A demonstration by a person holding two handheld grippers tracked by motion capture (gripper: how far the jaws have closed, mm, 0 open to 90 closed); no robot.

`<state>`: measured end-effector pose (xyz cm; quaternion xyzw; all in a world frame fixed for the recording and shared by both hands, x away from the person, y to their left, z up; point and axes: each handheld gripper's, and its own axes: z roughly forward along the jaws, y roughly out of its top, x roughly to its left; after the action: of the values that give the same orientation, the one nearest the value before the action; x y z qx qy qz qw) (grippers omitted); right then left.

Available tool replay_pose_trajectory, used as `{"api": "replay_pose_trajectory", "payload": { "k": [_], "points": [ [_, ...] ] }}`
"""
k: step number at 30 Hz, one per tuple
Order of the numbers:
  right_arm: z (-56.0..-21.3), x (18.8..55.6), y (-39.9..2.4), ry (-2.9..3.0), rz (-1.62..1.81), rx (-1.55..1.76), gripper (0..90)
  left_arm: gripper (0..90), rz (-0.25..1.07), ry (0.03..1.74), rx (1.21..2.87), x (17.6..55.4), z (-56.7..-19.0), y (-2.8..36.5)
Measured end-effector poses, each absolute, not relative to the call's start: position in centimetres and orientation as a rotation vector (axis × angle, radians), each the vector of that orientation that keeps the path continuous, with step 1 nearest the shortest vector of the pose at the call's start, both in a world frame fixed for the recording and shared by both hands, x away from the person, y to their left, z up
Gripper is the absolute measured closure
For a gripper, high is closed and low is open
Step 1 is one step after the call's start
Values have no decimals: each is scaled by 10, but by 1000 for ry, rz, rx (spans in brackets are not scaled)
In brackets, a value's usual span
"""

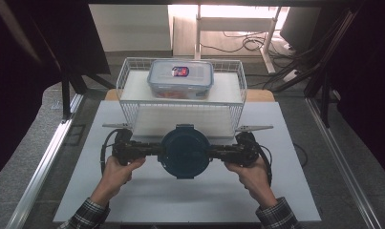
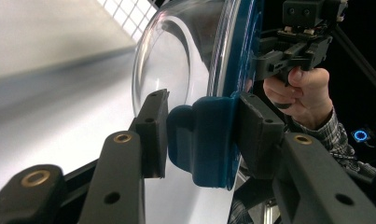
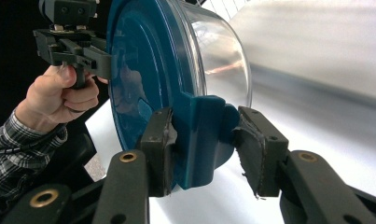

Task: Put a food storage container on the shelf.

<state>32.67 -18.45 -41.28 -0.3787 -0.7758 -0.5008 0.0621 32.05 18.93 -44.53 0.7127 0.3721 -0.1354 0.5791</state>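
A person holds a round bowl (image 1: 185, 151) with a blue lid between two claws, above the white desk (image 1: 180, 195) and just in front of a wire basket (image 1: 238, 78). The left claw (image 1: 152, 149) grips the bowl's left side and the right claw (image 1: 219, 151) grips its right side.

In the left gripper view, the left claw (image 2: 202, 135) is squeezed onto a blue clip tab (image 2: 199, 140) on the lid's rim — one jaw on each side of it. The clear bowl curves away behind the tab. The person's right hand (image 2: 300, 95) shows farther off.

In the right gripper view, the right claw (image 3: 204, 140) pinches another blue tab (image 3: 202, 140) the same way. The left hand (image 3: 55, 100) and a checked sleeve (image 3: 17, 149) show behind the lid.

A clear box (image 1: 180, 78) with a blue-grey lid sits on top of the basket, well apart from the bowl.
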Motion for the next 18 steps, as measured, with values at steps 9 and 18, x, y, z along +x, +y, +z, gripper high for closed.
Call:
{"api": "replay_pose_trajectory", "payload": {
  "k": [9, 18],
  "points": [
    [-381, 340, -178, -2351, -1569, -1117, 571, 574, -286, 850, 1641, 332, -414, 198],
    [-352, 355, -172, -2336, -1605, -1120, 573, 574, -270, 843, 1613, 347, -389, 204]
  ]
}}
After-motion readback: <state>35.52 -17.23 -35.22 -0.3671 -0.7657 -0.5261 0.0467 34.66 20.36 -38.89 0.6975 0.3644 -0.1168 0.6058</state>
